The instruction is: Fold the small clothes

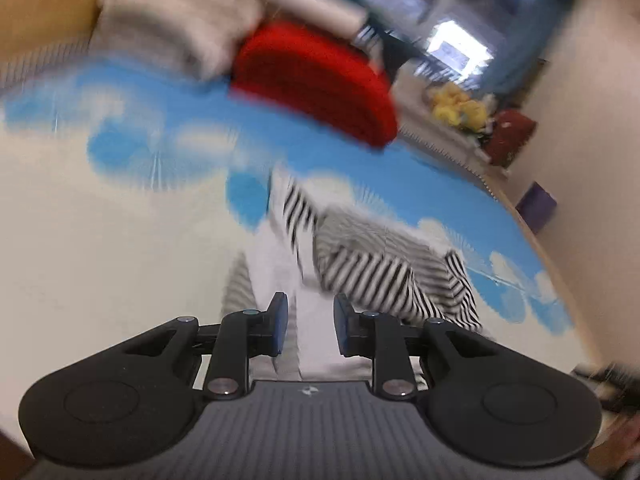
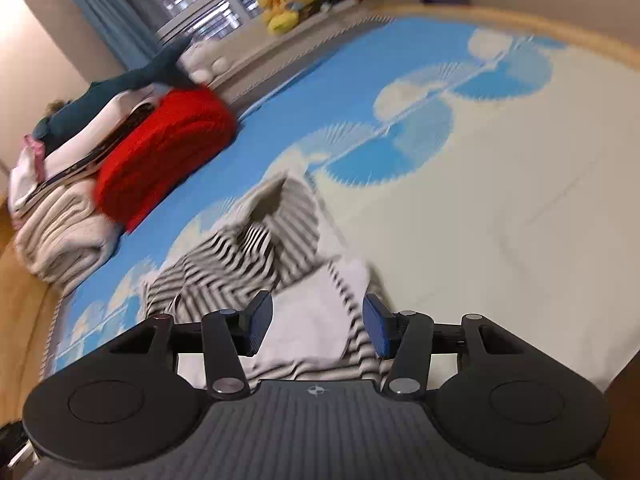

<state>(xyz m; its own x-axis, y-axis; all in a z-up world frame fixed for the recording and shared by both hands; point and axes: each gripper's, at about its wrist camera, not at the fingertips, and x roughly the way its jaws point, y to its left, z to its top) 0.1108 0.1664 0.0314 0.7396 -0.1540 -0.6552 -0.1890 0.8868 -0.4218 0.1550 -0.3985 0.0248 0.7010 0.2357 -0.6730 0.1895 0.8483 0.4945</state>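
Observation:
A small black-and-white striped garment with white panels lies crumpled on the blue-and-white bed cover; it also shows in the right wrist view. My left gripper is open just above the garment's near white part, its jaws apart with cloth seen between them but not pinched. My right gripper is open wider, hovering over the garment's near edge. Both views are motion-blurred.
A folded red knit lies on the cover beside a stack of folded beige and white clothes. A wooden bed frame edges the cover. Plush toys sit on the window sill.

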